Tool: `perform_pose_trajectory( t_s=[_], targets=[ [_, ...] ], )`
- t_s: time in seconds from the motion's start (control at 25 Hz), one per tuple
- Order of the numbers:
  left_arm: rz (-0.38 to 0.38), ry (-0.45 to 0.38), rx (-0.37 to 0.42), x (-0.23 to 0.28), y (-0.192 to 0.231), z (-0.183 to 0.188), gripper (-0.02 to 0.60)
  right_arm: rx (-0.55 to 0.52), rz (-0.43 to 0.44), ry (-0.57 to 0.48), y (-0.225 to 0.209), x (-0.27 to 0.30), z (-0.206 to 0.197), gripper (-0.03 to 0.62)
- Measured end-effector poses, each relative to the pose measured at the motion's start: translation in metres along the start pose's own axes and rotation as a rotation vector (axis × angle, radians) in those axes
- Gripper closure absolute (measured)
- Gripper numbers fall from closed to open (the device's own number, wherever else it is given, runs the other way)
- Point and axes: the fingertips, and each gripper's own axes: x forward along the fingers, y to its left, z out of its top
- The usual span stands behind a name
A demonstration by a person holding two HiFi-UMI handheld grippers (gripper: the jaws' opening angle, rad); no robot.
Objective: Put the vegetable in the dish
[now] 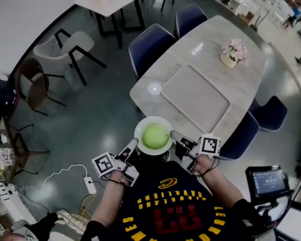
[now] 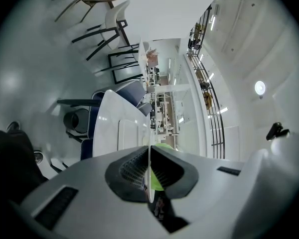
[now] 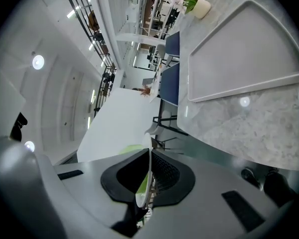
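A white dish (image 1: 139, 128) with a round pale green vegetable (image 1: 155, 136) lying in it is held in the air just off the near end of the marble table (image 1: 210, 39). My left gripper (image 1: 133, 145) is shut on the dish's left rim and my right gripper (image 1: 174, 134) on its right rim. In the left gripper view the dish's edge (image 2: 149, 169) stands thin between the pads, with the green vegetable (image 2: 158, 182) behind it. The right gripper view shows the same: the rim (image 3: 149, 159) clamped, the vegetable (image 3: 141, 182) partly hidden.
A large grey tray (image 1: 195, 97) lies on the table, with a flower pot (image 1: 233, 55) beyond it and a small white disc (image 1: 154, 88) near the tray's left edge. Navy chairs (image 1: 150, 43) stand round the table. A screen on a stand (image 1: 267, 181) is at my right.
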Motion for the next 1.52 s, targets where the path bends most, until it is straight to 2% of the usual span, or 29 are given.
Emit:
perform_pose_trajectory(
  t_s=[0.12,0.16,0.2,0.28,0.48,0.76,1.16,1.28,1.52],
  targets=[
    [-0.008,-0.269,-0.073,-0.159,0.031,-0.106,0.566,-0.083,0.018,0.271,0.008,-0.046,-0.148,0.576],
    [-0.007,-0.307,-0.087,-0.202,0.042,-0.13,0.566,-0.105,0.018,0.311,0.009,-0.056,-0.192,0.576],
    [-0.004,-0.304,-0.093,-0.23,0.052,-0.142,0.566,-0.118,0.017,0.313,0.01,-0.062,-0.221,0.576],
    [0.004,-0.232,-0.086,-0.244,0.06,-0.136,0.566,-0.118,0.009,0.251,0.012,-0.06,-0.24,0.576],
    [-0.024,-0.021,-0.043,-0.191,0.04,-0.072,0.566,-0.06,-0.036,0.048,0.024,-0.031,-0.197,0.576],
    [-0.042,0.176,0.047,-0.141,0.031,-0.023,0.566,0.013,-0.055,-0.125,0.033,-0.016,-0.168,0.576],
    [-0.023,0.392,0.048,-0.065,0.018,-0.029,0.566,0.079,-0.119,-0.335,0.015,-0.05,-0.125,0.576],
    [-0.032,0.425,0.05,-0.044,0.012,-0.039,0.566,0.096,-0.123,-0.372,0.008,-0.063,-0.112,0.576],
    [0.007,0.466,0.062,-0.012,0.02,-0.059,0.566,0.109,-0.145,-0.403,-0.017,-0.086,-0.091,0.576]
  ],
)
